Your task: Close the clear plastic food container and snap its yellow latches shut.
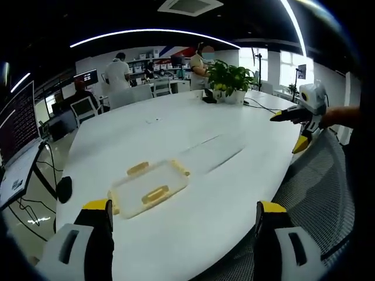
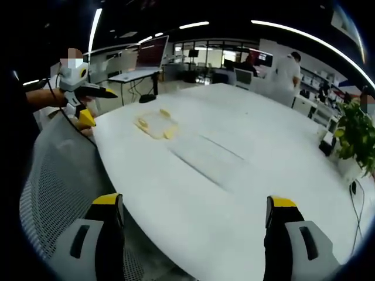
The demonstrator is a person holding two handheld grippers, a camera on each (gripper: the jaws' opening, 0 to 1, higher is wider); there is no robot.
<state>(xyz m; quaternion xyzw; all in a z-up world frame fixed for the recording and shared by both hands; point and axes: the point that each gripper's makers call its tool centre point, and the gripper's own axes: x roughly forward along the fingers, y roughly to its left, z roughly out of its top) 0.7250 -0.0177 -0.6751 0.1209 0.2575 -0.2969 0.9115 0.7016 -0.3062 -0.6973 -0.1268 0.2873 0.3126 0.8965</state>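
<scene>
A clear plastic food container (image 1: 149,188) with yellow latches (image 1: 155,194) on its sides lies flat on the white table (image 1: 193,132), just beyond my left gripper (image 1: 186,219). That gripper is open, its yellow-tipped jaws wide apart and nothing between them. In the right gripper view the container (image 2: 155,124) sits far off near the table's left edge. My right gripper (image 2: 193,213) is open and empty over the table's near edge. I cannot tell whether the latches are snapped down.
The right gripper (image 1: 304,114) comes into the left gripper view, held by a hand beside a grey mesh chair (image 1: 316,187). The left gripper (image 2: 79,88) likewise appears above the chair (image 2: 58,175). A potted plant (image 1: 228,79) stands at the table's far end; people and desks lie behind.
</scene>
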